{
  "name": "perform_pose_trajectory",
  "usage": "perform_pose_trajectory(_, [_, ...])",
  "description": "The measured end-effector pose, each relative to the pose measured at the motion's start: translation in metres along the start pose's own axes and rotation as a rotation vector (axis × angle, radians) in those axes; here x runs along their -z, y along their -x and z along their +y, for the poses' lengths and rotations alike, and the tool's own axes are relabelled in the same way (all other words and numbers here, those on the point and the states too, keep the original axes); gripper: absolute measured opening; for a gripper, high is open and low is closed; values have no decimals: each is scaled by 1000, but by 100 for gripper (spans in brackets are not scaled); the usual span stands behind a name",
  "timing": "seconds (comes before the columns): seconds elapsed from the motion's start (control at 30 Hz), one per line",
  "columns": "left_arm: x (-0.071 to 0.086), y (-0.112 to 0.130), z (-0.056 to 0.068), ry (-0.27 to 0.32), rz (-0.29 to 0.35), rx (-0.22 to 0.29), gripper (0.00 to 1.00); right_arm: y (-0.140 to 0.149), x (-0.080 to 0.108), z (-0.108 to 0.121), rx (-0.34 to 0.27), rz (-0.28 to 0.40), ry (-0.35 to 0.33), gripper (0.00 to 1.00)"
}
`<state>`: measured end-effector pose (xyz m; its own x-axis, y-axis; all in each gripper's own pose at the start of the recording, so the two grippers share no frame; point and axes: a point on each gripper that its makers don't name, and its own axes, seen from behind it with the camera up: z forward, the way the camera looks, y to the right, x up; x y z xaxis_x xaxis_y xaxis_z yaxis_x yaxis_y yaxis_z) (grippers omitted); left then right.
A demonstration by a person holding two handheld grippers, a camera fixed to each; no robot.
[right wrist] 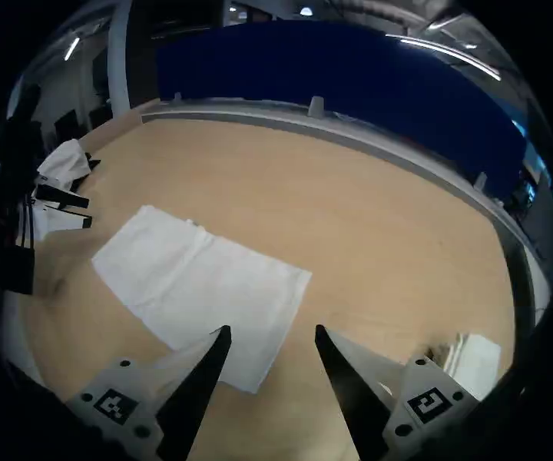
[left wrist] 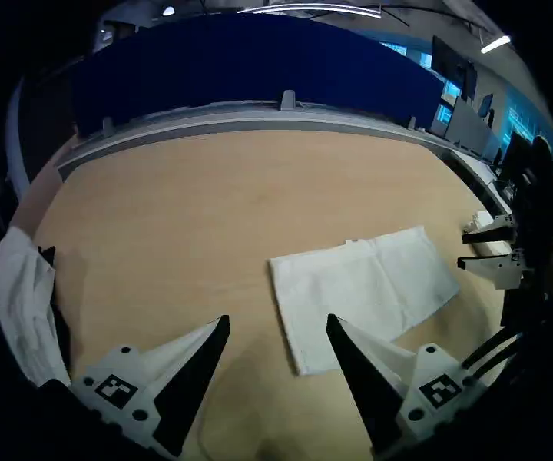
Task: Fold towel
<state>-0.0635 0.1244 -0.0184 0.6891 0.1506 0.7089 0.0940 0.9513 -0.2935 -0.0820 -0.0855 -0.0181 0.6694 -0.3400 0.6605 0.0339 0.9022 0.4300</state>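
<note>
A soft white towel lies flat, a rectangle on the smooth wooden table, and the left gripper and right gripper, with square black-and-white tags, gape wide, holding nothing.

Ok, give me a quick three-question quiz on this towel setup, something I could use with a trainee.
1. True or false: the towel lies flat on the table, with no gripper holding it.
2. The left hand-held gripper and the right hand-held gripper are: A open; B shut on the towel; C shut on nothing.
3. Fill in: the partition behind the table is ___ in colour.
Key: 1 true; 2 A; 3 blue.
</note>
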Motion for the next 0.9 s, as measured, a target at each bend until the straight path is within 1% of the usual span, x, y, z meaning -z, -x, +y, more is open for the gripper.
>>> perform_pose_trajectory(0.27, [21,25,-1,-17,-9,30,93,19,7,-8,13,-22,-9,85])
perform_pose_trajectory(0.5, [33,37,-1,-30,-7,60,93,28,12,-12,22,-34,-20,84])
perform_pose_trajectory(0.73, [52,46,-6,-58,1,90,93,43,11,-20,71,-69,-57,85])
perform_pose_trajectory(0.9, [68,59,-9,-77,-1,124,93,54,7,-27,110,-101,-93,81])
